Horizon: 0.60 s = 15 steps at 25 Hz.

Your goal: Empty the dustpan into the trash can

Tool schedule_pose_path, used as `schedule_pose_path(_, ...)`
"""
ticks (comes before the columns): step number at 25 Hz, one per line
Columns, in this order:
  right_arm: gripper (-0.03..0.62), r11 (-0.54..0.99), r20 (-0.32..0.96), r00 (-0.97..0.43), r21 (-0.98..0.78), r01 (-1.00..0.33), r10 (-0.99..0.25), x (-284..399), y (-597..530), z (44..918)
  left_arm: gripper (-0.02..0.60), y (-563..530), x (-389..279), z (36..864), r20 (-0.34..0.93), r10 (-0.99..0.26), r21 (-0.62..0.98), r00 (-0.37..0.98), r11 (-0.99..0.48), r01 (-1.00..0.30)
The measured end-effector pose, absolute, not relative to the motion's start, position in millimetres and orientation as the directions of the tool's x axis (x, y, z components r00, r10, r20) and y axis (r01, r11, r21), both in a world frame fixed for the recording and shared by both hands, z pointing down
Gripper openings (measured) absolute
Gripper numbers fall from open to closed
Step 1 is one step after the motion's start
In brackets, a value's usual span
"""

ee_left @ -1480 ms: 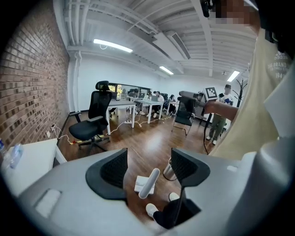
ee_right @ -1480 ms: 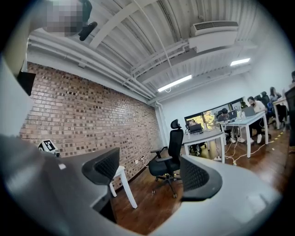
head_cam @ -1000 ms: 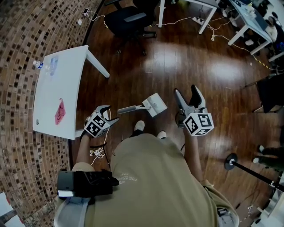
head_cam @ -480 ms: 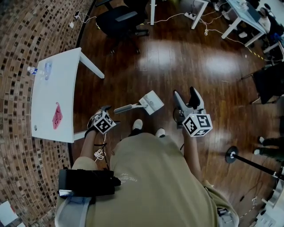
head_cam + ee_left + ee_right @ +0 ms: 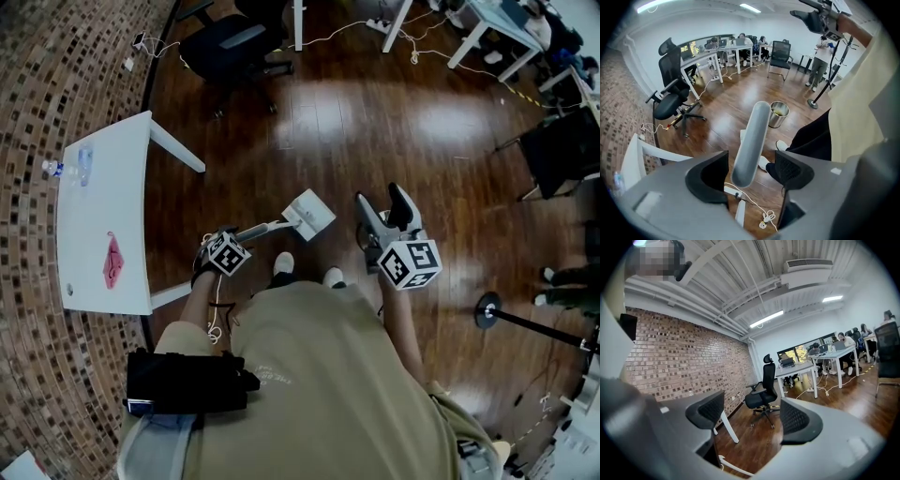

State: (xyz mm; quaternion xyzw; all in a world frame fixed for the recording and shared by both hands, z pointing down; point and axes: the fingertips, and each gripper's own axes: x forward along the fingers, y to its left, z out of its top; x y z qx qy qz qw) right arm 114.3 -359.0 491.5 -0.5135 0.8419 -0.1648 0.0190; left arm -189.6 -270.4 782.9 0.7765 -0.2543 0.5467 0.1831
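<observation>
While the dustpan [image 5: 308, 214] lies on the wooden floor [image 5: 375, 112] just ahead of your shoes, as it did a second ago, your left gripper [image 5: 226, 244] has come down to the free end of its grey handle [image 5: 261, 228].

Head view: that gripper, earlier beside the handle's end and higher, now sits at it. The pick-up is therefore about to begin; nothing has been lifted or tipped yet. Your right gripper [image 5: 382, 199] hangs to the right of the pan, apart from it. No trash can shows here.

Left gripper view: the handle runs up between the two jaws, which have just been closing. A gap remains on either side, so these tongs are released around the handle, not yet clamped on it. Only this view shows the trash can [image 5: 778, 114], a round metal bin standing on the floor beyond the handle's far end, near your leg. You can judge from this that the carry to it is a short one.

Right gripper view: these jaws have just been closing too, yet they stand apart with nothing between them. Beyond them are a brick wall [image 5: 670, 357], a white table [image 5: 727, 430] and a black office chair [image 5: 761, 399]. Neither dustpan nor trash can appears, so this gripper seems to take no part in the grasp at present.
</observation>
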Motion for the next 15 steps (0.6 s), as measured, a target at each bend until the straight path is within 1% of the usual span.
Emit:
schedule_pose_path(5, 0.354, 0.407, 0.146, -0.461, -0.293, -0.865, -0.875, 117, -353, 491, 0.24, -276, -186, 797, 0.95, -0.169, 0.024, 0.262, -0.797, -0.603)
schedule_pose_path(12, 0.354, 0.363, 0.166, -0.418, -0.283, -0.888, -0.893, 133, -344, 494, 0.195, -274, -172, 819, 0.964, -0.121, 0.033, 0.239, -0.832, -0.553)
schedule_pose_path(15, 0.353, 0.356, 0.165, -0.41, -0.279, -0.892, -0.897, 136, -342, 493, 0.186, -271, -169, 829, 0.97, -0.09, 0.048, 0.224, -0.837, -0.545)
